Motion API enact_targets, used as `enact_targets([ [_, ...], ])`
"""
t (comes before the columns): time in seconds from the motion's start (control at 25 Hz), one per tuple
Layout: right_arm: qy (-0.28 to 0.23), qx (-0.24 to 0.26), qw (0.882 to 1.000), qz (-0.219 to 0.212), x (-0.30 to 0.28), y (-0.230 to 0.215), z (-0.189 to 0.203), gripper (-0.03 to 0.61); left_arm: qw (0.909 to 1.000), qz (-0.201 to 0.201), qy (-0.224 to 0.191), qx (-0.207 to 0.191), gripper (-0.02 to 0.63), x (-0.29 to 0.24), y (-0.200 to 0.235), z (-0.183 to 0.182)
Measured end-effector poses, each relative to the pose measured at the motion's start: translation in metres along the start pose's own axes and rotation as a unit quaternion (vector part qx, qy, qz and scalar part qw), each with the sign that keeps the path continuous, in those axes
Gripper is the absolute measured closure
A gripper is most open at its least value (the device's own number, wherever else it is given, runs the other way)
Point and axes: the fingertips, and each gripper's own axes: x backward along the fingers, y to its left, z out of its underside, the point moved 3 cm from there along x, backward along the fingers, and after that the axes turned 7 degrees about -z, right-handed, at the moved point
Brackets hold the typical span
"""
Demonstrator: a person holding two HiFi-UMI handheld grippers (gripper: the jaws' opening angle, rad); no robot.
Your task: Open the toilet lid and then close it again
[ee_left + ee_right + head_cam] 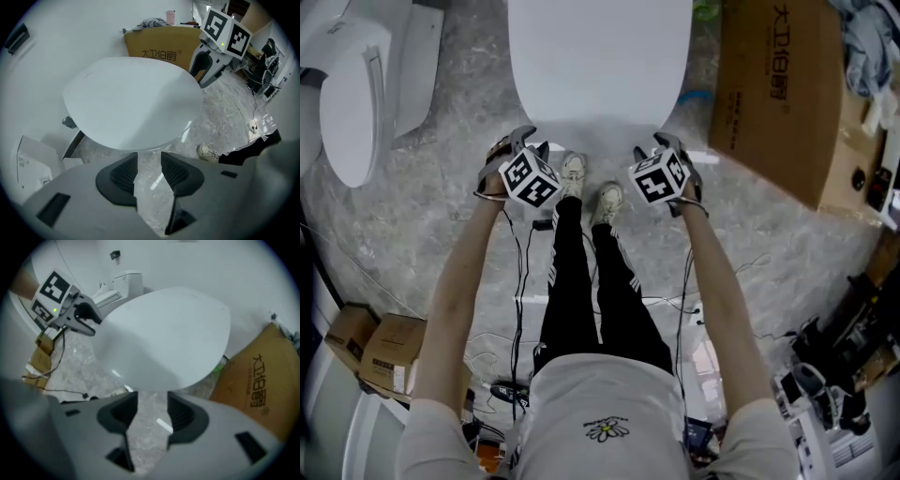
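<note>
The toilet's white lid (600, 56) lies shut and flat, filling the top middle of the head view. My left gripper (517, 142) hangs just off the lid's front left edge, pointing steeply down. In the left gripper view the jaws (149, 157) stand apart with only floor between them, and the lid (131, 103) lies just beyond the tips. My right gripper (666, 145) hangs off the front right edge. Its jaws (152, 397) are also apart and hold nothing, a little short of the lid's rim (168, 333).
A second white toilet (356, 94) stands at the left. A large cardboard box (787, 84) lies at the right, close to the toilet. Small boxes (375, 342) and cables (520, 281) lie on the marbled floor. The person's shoes (586, 187) stand between the grippers.
</note>
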Motion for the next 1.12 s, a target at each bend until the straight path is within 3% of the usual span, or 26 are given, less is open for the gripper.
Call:
enact_targets([
  [0.16,-0.012,-0.034,0.999,0.028,0.030,-0.020,-0.010,0.364,0.9994,-0.023,-0.003,0.027,0.436,0.025,0.023,-0.004],
  [0.36,-0.070,-0.036,0.995,0.063,0.102,-0.043,-0.055,0.365,0.9944,-0.064,-0.028,0.080,0.439,0.085,0.067,-0.027],
  [0.48,-0.131,-0.026,0.986,0.095,0.163,-0.065,-0.106,0.371,0.9852,-0.104,-0.076,0.113,0.442,0.133,0.113,-0.068],
  [0.6,-0.206,-0.016,0.970,0.132,0.235,-0.074,-0.151,0.399,0.9702,-0.140,-0.139,0.141,0.451,0.193,0.152,-0.113],
  [0.76,-0.313,-0.019,0.935,0.165,0.335,-0.060,-0.187,0.430,0.9389,-0.163,-0.228,0.200,0.477,0.283,0.180,-0.162],
  [0.96,-0.454,-0.020,0.871,0.189,0.453,-0.024,-0.212,0.465,0.8782,-0.209,-0.365,0.228,0.570,0.402,0.185,-0.208],
  [1.12,-0.532,-0.016,0.825,0.192,0.514,0.018,-0.200,0.491,0.8344,-0.233,-0.438,0.240,0.586,0.483,0.162,-0.215],
])
